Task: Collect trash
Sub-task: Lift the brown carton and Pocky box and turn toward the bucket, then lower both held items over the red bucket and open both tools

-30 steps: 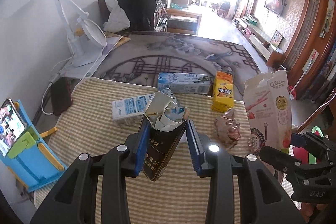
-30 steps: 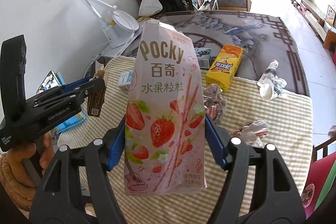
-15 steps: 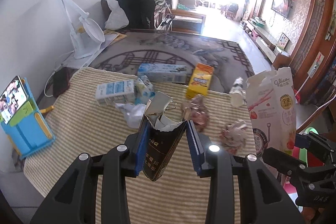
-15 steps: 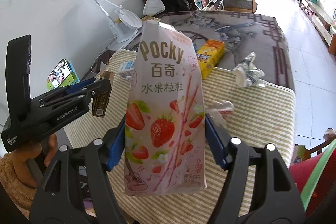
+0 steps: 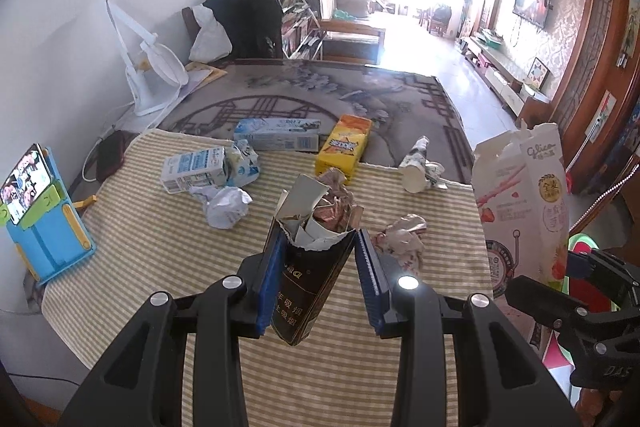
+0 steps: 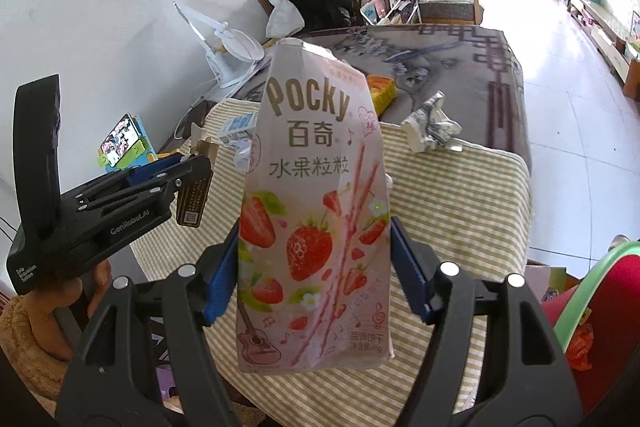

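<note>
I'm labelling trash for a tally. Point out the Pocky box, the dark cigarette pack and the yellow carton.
Pocky box point(image 6: 316, 203): right wrist view, middle of its pink front.
Dark cigarette pack point(image 5: 306, 283): left wrist view, its dark front face.
Yellow carton point(image 5: 346, 147): left wrist view, its printed top.

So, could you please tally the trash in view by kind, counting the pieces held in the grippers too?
Held packs: 2
Uncrushed boxes on the cloth: 3
Crumpled or crushed pieces on it: 5
Total: 10
</note>
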